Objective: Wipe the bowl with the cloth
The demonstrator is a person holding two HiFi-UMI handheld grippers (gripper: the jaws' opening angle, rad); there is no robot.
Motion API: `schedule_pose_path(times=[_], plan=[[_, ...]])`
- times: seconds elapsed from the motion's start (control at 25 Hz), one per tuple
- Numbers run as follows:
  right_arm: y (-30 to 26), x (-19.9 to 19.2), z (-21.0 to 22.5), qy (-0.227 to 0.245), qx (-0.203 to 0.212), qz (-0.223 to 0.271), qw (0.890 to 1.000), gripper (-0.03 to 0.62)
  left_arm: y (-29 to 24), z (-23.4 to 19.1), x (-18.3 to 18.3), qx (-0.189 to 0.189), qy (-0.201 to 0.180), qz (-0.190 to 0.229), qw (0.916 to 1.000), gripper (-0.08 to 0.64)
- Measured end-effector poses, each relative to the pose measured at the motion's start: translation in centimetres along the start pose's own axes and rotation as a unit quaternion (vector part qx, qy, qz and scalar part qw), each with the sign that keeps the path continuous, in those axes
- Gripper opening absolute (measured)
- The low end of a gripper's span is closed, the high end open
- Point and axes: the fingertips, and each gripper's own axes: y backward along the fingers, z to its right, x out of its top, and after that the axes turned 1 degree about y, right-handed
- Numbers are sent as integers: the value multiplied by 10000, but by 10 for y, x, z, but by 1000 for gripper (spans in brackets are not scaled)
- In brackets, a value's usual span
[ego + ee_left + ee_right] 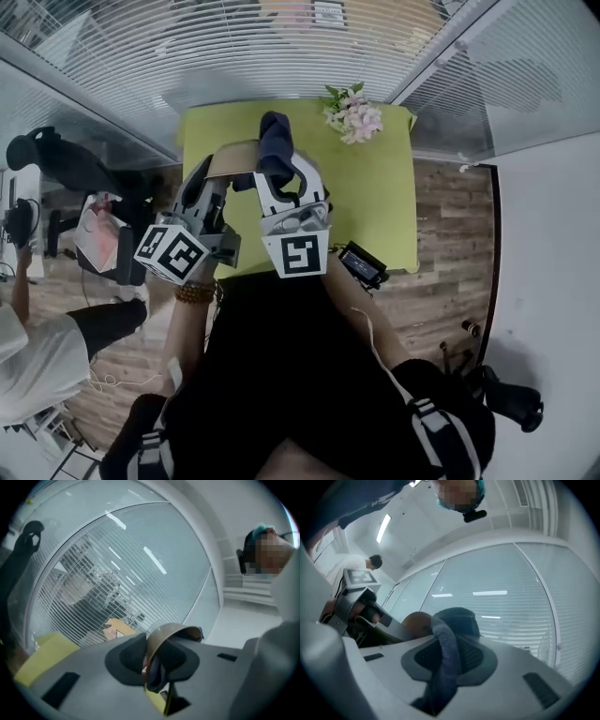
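Observation:
In the head view both grippers are raised over the green table (380, 202). My left gripper (217, 176) is shut on the rim of a brown bowl (232, 159), which is tipped on its side. The left gripper view shows the bowl (174, 633) edge-on, its wall pinched between the pads. My right gripper (281, 180) is shut on a dark blue cloth (275, 142). The cloth bunches above the jaws, right beside the bowl's opening. In the right gripper view the cloth (446, 648) runs up between the pads, with the bowl (417, 620) just behind it to the left.
A bunch of pale flowers (353, 114) lies at the table's far right. A black device (363, 264) sits at the near right edge. Glass walls with blinds close off the far side. A person in white (33, 356) and a black chair (52, 155) are on the left.

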Motion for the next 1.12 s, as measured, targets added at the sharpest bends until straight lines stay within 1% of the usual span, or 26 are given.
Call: schedule_pose_path(times=[0.04, 0.08, 0.12, 0.16, 0.2, 0.24, 0.28, 0.32, 0.36, 0.4, 0.44, 0.48, 0.52, 0.56, 0.6, 0.64, 0.68, 0.72, 0.76, 0.8, 0.84, 0.88, 0.92, 0.96, 1.04, 1.12], plan=[[-1, 1, 2, -401, -39, 102, 9991, 64, 1, -2, 0, -71, 363, 90, 9993, 67], [-3, 3, 5, -857, -64, 221, 9961, 63, 3, -5, -2, -155, 826, 190, 9963, 67], [-5, 5, 7, -1265, -47, 316, 9915, 60, 4, -8, -4, -256, 1349, 298, 9901, 66], [-7, 5, 7, -1568, 10, 361, 9870, 57, 5, -10, -6, -380, 1838, 401, 9814, 66], [-8, 4, 7, -1758, 88, 356, 9837, 55, 5, -9, -9, -518, 2222, 479, 9724, 66], [-8, 3, 5, -1852, 171, 322, 9820, 57, 5, -8, -11, -661, 2495, 524, 9647, 66], [-7, 0, 4, -1889, 246, 281, 9813, 55, 5, -6, -13, -799, 2652, 529, 9594, 69], [-6, -2, 4, -1885, 300, 227, 9813, 55, 5, -4, -16, -902, 2653, 476, 9587, 76], [-6, -6, 5, -1817, 327, 150, 9827, 55, 3, -4, -19, -931, 2449, 338, 9645, 90], [-7, -10, 7, -1639, 327, 67, 9859, 54, 0, -6, -24, -857, 2039, 116, 9752, 97], [-8, -14, 8, -1300, 317, -31, 9910, 54, -3, -10, -28, -674, 1505, -149, 9862, 97], [-7, -18, 8, -784, 324, -201, 9962, 54, -6, -15, -31, -388, 937, -408, 9940, 88], [-6, -23, 5, -160, 349, -422, 9984, 55, -8, -22, -34, -27, 346, -635, 9974, 84], [-5, -25, 1, 472, 364, -571, 9966, 55, -9, -29, -35, 352, -303, -817, 9956, 87], [-4, -24, -5, 1080, 370, -599, 9916, 54, -9, -34, -34, 694, -1009, -943, 9880, 104], [-3, -23, -12, 1644, 394, -576, 9839, 54, -8, -37, -32, 972, -1722, -1019, 9750, 114], [-3, -24, -19, 2085, 438, -562, 9754, 54, -7, -37, -28, 1175, -2370, -1077, 9583, 105], [-2, -25, -24, 2344, 481, -563, 9693, 54, -6, -36, -26, 1295, -2882, -1145, 9418, 94], [-2, -27, -27, 2437, 507, -570, 9669, 55, -7, -34, -27, 1326, -3185, -1213, 9307, 73], [-2, -28, -26, 2415, 513, -573, 9673, 55, -7, -30, -28, 1286, -3222, -1247, 9296, 25], [-1, -28, -24, 2308, 509, -559, 9701, 55, -8, -27, -29, 1202, -3006, -1230, 9381, 21], [-1, -27, -21, 2124, 490, -519, 9746, 54, -8, -25, -29, 1097, -2660, -1166, 9506, 20], [-1, -24, -18, 1876, 445, -449, 9802, 54, -9, -22, -26, 987, -2326, -1063, 9617, 20], [0, -20, -16, 1583, 373, -362, 9860, 54, -9, -20, -23, 874, -2043, -938, 9705, 20], [-1, -12, -13, 1011, 235, -176, 9944, 57, -9, -16, -16, 608, -1416, -703, 9856, 27], [-1, -6, -11, 678, 175, -24, 9975, 61, -7, -13, -13, 360, -780, -542, 9948, 41]])
